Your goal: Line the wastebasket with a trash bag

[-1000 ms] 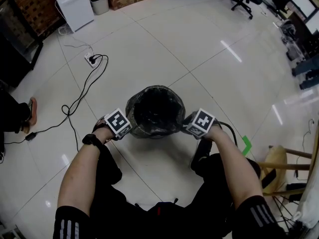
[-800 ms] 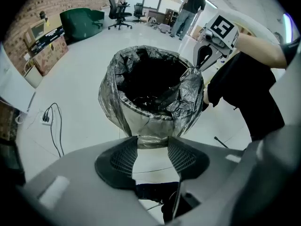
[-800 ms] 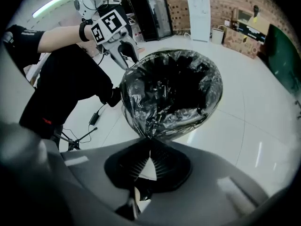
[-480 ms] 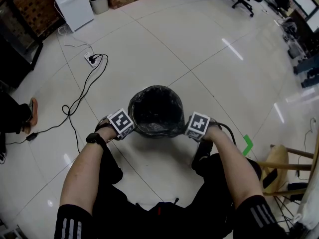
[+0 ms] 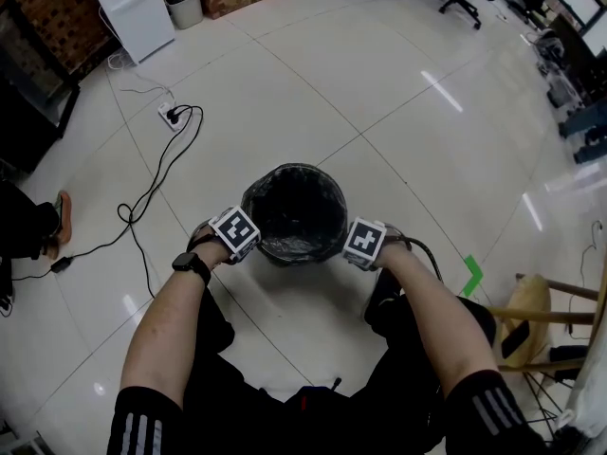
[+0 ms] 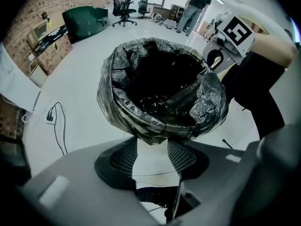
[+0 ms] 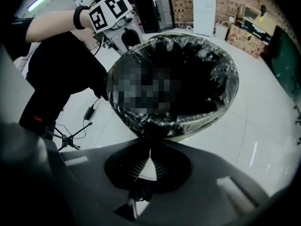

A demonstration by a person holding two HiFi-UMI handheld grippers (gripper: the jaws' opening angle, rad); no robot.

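The wastebasket [image 5: 296, 251] is standing on the white tiled floor [image 5: 379, 112] just in front of the person's knees, with a black trash bag [image 5: 296, 207] lying inside it and folding out over the rim. The left gripper [image 6: 151, 146] is hovering at the rim's left side with its jaws standing wide apart, the bag's overhang dipping between their tips without being pressed. The right gripper [image 7: 150, 149] is pinching the bag's bunched edge on the opposite side, its jaws closed together. A black cable [image 5: 152, 192] is trailing from a power strip [image 5: 171, 114] well to the left.
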